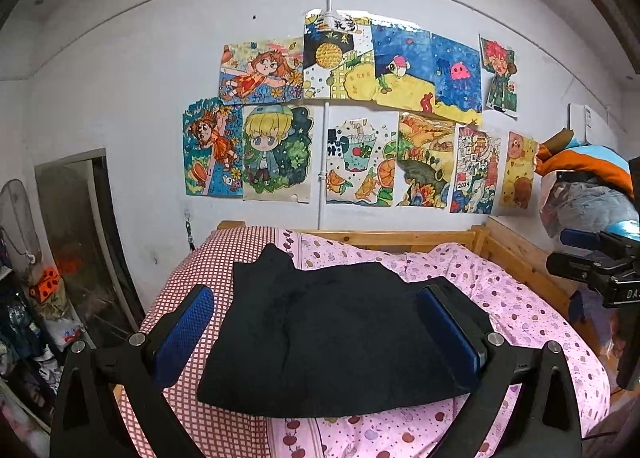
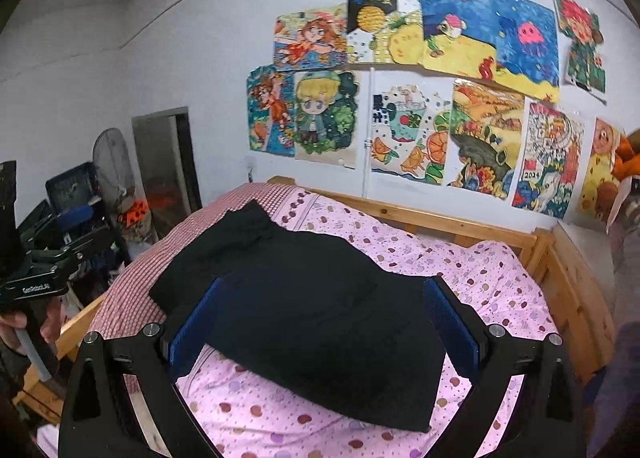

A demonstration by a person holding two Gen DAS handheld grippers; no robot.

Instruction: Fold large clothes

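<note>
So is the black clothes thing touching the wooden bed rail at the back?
Apart. The right wrist view shows pink sheet between the black garment and the wooden rail.

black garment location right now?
The black garment lies folded on the bed, straddling the red-checked and pink fruit-print covers, in front of the wooden headboard. Both wrist views frame it centrally between open tongs.
</note>
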